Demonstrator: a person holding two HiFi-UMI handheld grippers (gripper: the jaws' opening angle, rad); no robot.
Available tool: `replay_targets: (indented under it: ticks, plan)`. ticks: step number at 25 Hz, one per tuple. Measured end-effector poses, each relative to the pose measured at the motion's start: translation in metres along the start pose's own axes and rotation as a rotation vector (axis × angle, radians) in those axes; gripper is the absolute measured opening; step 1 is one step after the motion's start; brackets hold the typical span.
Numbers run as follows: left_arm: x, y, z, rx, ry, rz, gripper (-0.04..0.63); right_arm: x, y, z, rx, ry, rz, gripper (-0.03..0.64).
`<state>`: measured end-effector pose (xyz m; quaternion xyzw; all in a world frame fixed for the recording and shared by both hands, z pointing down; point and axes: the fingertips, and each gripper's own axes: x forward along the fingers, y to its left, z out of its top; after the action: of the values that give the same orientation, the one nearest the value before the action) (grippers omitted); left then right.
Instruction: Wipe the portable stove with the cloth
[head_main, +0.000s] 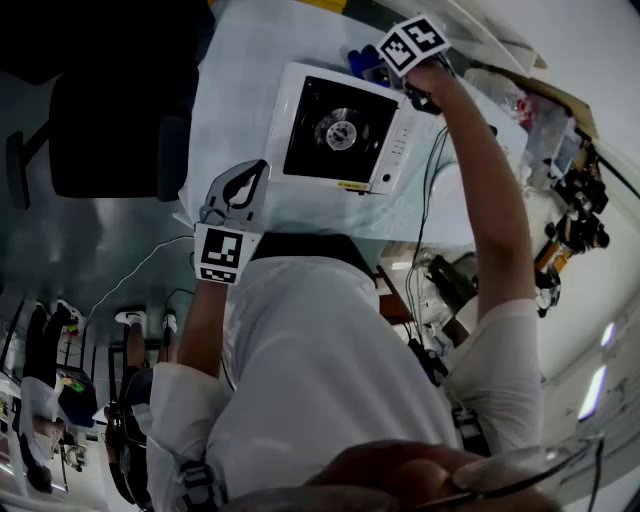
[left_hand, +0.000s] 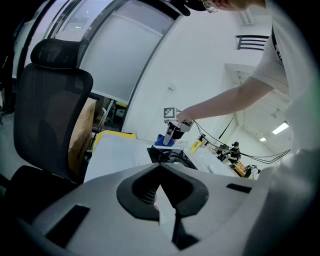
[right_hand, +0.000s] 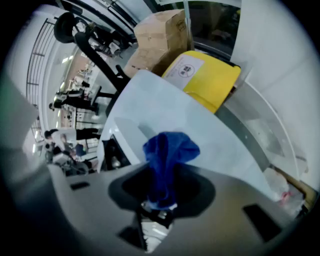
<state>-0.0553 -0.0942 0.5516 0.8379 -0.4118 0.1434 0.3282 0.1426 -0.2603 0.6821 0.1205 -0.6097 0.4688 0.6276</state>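
The portable stove (head_main: 340, 135) is white with a black top and a round burner, and it stands on the white table (head_main: 235, 90). Above its far right corner my right gripper (head_main: 385, 72) is shut on a bunched blue cloth (head_main: 362, 62). In the right gripper view the cloth (right_hand: 167, 160) sticks up from between the jaws, with the stove (right_hand: 116, 150) to its left. My left gripper (head_main: 260, 165) hovers at the table's near edge, just left of the stove, with its jaws together and nothing in them. From the left gripper view I see the stove (left_hand: 172, 157), the right gripper (left_hand: 171, 132) and the cloth (left_hand: 161, 142) ahead.
A black office chair (head_main: 120, 130) stands left of the table. Cables (head_main: 430, 200) hang off the table's right side beside cluttered tools (head_main: 575, 205). Beyond the table's far end are a yellow box (right_hand: 210, 80) and a cardboard box (right_hand: 160, 32).
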Motion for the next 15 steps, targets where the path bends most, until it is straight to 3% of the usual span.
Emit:
replay_targets:
  ticks: [15]
  plan:
    - [-0.018, 0.018, -0.007, -0.039, -0.032, 0.037, 0.031, 0.005, 0.051, 0.051, -0.005, -0.059, 0.093, 0.127]
